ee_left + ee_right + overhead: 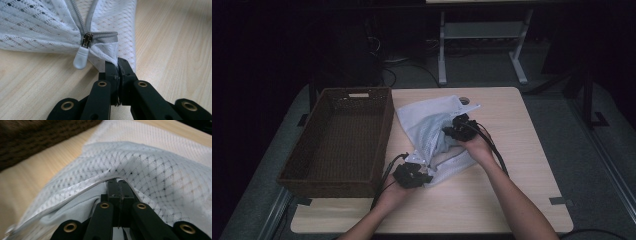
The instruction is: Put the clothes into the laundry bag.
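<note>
Dim surroundings are seen behind a pale wooden table (512,150), with the legs of another desk on the grey floor beyond it. Along the table's left edge a dark brown wicker basket (384,130) is placed; its woven bottom is bare and nothing is held in it. Just right of the basket a white mesh laundry bag (424,125) is spread on the tabletop, touching or nearly touching the basket's right wall. Whether anything lies inside the bag cannot be told; a pale fabric layer is glimpsed through its opening in the right gripper view.

The left gripper (117,65) is clenched on the bag's hemmed corner, at the end nearest the person, beside the grey zipper (100,35), whose white pull tab (80,58) hangs free against the table. The right gripper (118,182) is pinched on the zipper edge of the bag's mouth, farther from the person and well right of the basket.
</note>
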`<state>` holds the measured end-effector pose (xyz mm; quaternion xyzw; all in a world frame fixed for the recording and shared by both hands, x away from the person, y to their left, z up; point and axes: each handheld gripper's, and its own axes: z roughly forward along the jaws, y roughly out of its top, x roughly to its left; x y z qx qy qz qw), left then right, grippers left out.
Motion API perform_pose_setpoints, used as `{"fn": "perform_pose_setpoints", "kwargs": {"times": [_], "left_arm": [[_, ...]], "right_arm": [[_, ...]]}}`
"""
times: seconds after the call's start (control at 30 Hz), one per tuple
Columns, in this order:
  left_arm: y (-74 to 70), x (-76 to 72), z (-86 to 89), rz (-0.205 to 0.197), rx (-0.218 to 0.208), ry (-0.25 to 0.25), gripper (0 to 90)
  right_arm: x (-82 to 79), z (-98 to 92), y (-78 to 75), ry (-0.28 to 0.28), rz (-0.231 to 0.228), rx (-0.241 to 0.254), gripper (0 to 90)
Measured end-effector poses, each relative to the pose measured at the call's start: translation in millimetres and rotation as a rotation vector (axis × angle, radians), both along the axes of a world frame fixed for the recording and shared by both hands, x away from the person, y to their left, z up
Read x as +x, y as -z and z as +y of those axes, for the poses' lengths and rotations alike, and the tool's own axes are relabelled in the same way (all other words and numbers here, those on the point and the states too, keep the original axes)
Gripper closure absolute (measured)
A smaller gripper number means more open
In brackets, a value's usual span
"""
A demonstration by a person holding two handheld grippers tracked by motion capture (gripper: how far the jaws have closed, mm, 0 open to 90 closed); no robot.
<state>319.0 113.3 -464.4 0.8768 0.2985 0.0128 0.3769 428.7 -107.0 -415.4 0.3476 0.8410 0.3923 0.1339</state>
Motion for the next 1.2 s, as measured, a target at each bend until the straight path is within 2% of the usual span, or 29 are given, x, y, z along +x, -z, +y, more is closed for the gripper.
{"fn": "perform_pose_setpoints", "kwargs": {"times": [0.13, 0.2, 0.3, 0.43, 0.5, 0.57, 0.73, 0.9, 1.03, 1.2], "left_arm": [[-1.8, 1.5, 1.6, 0.002, -0.007, -0.004, 88.2], [-2.8, 1.8, 1.7, 0.003, -0.009, -0.005, 88.5], [-4.0, 2.6, 1.9, 0.002, -0.019, -0.012, 88.6], [-3.8, 1.8, 3.3, -0.004, -0.021, -0.019, 88.4], [-3.8, 1.3, 4.1, -0.007, -0.02, -0.02, 88.3], [-3.6, 1.6, 4.6, -0.007, -0.023, -0.022, 88.1], [-3.2, 1.5, 4.3, -0.005, -0.027, -0.026, 87.9], [-3.3, 1.1, 4.7, -0.006, -0.028, -0.028, 87.8], [-3.2, 1.2, 5.7, 0.0, -0.03, -0.03, 87.8], [-3.9, 0.7, 6.4, -0.004, -0.029, -0.028, 87.8]], "right_arm": [[12.8, 13.4, 10.2, 0.01, 0.012, -0.056, 89.7], [17.7, 18.7, 15.0, 0.017, 0.019, -0.063, 89.7], [22.2, 26.5, 20.3, 0.027, 0.005, -0.096, 89.7], [22.5, 30.6, 19.8, 0.029, 0.013, -0.091, 88.4], [19.6, 26.2, 17.3, 0.016, 0.021, -0.07, 81.8], [15.3, 18.7, 13.1, -0.005, 0.041, -0.028, 71.2], [-2.2, -5.4, -1.3, -0.059, 0.043, 0.017, 49.4], [-16.8, -37.8, -10.8, -0.076, 0.025, 0.066, 37.5], [-19.4, -66.1, -7.8, -0.046, 0.004, 0.076, 32.8], [-8.8, -100.2, 5.0, 0.04, 0.006, 0.076, 30.7]]}}
